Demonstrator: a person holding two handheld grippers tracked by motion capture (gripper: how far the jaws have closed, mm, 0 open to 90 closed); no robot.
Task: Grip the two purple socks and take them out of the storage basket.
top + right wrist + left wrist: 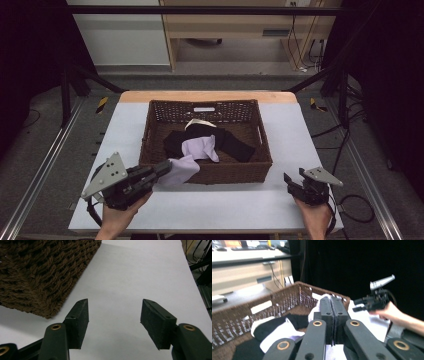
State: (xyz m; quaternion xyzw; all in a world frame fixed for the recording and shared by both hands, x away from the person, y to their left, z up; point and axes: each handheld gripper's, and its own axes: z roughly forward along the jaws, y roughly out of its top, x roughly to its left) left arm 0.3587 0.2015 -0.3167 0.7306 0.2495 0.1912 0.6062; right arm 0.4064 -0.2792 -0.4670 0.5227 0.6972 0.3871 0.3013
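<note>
A brown wicker basket [231, 173] stands in the middle of the white table [290, 130]. Inside lie black cloths [236, 145] and a pale lavender one [201, 147]. Another lavender cloth [183, 170] hangs over the basket's front left corner, and my left gripper [165, 168] is shut on it there. In the left gripper view the jaws are pressed together [331, 302] with the pale cloth [315, 310] showing behind them. My right gripper [295, 177] sits low at the table's front right, open [113, 315], with nothing between its fingers and the basket's corner [37, 272] to its left.
Bare white table [130, 270] lies ahead of the right gripper and along the front edge. Black metal frame bars [75, 80] flank the table, and cables [350, 200] lie on the floor at the right. A wooden desk [240, 25] stands beyond.
</note>
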